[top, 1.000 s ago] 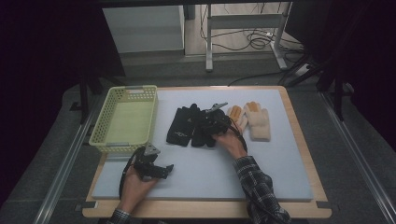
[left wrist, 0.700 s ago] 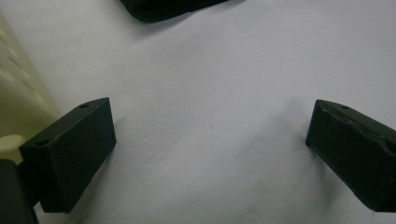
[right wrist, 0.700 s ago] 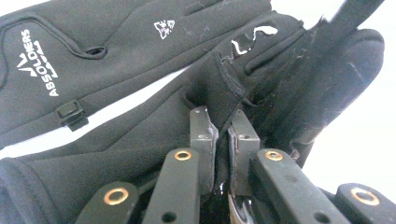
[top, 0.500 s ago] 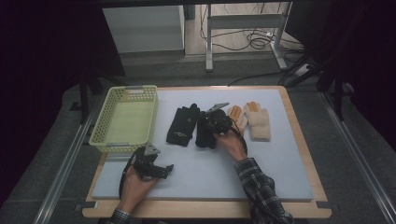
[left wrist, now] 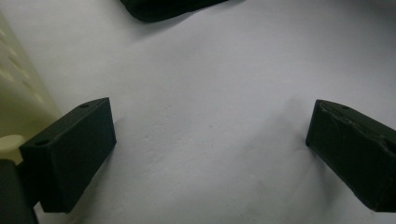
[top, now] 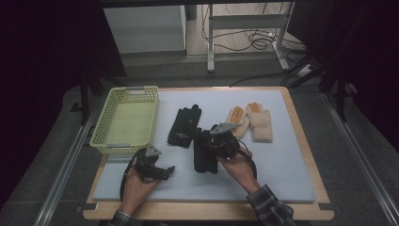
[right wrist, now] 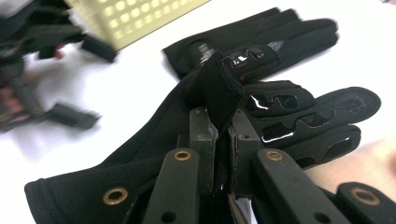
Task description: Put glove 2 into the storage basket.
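Fingers L [top: 162, 170] spread wide, idle on counter [top: 282, 179] near basket [top: 123, 123]. R fingers [top: 206, 149] just clamped on black glove [top: 205, 157], fold pinched [right wrist: 219, 88]. Glove dragged off its mate [top: 184, 125] vs 1 s ago, now mid-counter; I judge basket drop next.

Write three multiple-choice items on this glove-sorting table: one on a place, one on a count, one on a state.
1. Where is the pale yellow plastic basket?
A. left side of the mat
B. right side
C. on the floor

2. How many tan and orange knit gloves lie on the mat?
A. one
B. two
C. four

3. What is the right gripper doing?
A. hanging open
B. pinching a black fabric glove
C. holding the basket

Key: 1 A, it stands at the mat's left edge. 2 B, a pair lies side by side. 3 B, its pads clamp a fold of the glove.
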A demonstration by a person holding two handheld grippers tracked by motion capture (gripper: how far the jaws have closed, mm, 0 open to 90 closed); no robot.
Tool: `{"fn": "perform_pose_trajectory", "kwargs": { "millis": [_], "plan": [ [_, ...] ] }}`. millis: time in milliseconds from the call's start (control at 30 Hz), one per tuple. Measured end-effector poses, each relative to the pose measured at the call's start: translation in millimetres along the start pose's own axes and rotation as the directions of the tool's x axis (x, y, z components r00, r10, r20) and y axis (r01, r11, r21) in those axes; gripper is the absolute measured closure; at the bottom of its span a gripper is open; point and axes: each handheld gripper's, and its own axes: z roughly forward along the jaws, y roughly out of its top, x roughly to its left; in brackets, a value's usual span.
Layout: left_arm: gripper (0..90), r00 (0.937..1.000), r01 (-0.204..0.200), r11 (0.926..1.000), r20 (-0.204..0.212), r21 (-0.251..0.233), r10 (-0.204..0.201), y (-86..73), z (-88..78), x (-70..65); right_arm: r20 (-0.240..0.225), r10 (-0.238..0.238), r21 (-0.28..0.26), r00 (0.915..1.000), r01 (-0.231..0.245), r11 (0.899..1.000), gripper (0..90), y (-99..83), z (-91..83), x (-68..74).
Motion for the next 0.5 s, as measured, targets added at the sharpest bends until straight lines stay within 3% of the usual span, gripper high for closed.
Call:
{"fn": "perform_pose_trajectory", "kwargs": {
  "millis": [133, 200, 267, 300, 333, 367, 400, 500],
  "plan": [
    [1.6, 1.0000, 0.003, 1.0000, 0.001, 0.001, -0.003, 0.0, -0.1, -0.1, -0.014, 0.011, 0.002, 0.9998, -0.011, 1.000, 81.3, -15.6, 1.1, 10.6],
    [1.6, 1.0000, 0.003, 1.0000, 0.001, 0.000, -0.003, -0.1, 0.0, -0.2, 0.000, -0.003, 0.027, 1.0000, 0.003, 1.000, 80.1, -30.9, 7.5, 17.6],
    [1.6, 1.0000, -0.001, 1.0000, 0.001, 0.003, 0.001, 0.0, -0.2, 0.1, 0.003, -0.006, 0.035, 1.0000, 0.005, 0.999, 77.8, -35.3, 10.6, 18.6],
    [1.6, 1.0000, -0.001, 1.0000, 0.001, 0.003, 0.001, 0.0, -0.2, 0.0, 0.001, -0.007, 0.041, 1.0000, 0.007, 0.999, 71.9, -39.1, 13.7, 18.7],
    [1.6, 1.0000, -0.001, 1.0000, 0.001, 0.003, 0.001, 0.0, -0.2, 0.0, -0.005, 0.000, 0.042, 1.0000, 0.000, 0.999, 58.7, -43.3, 17.0, 17.1],
    [1.6, 1.0000, -0.001, 1.0000, 0.001, 0.003, 0.001, 0.0, -0.2, 0.0, -0.005, 0.000, 0.042, 1.0000, 0.000, 0.999, 58.7, -43.3, 17.0, 17.1],
    [1.6, 1.0000, 0.000, 1.0000, 0.001, 0.001, 0.000, -0.1, -0.1, 0.0, -0.002, 0.002, 0.036, 1.0000, -0.002, 0.999, 50.1, -42.6, 16.0, 15.6],
    [1.6, 1.0000, 0.000, 1.0000, 0.001, 0.001, 0.000, -0.1, -0.1, 0.0, 0.003, -0.010, 0.024, 0.9999, 0.010, 1.000, 44.7, -38.7, 12.1, 12.8]
  ]
}}
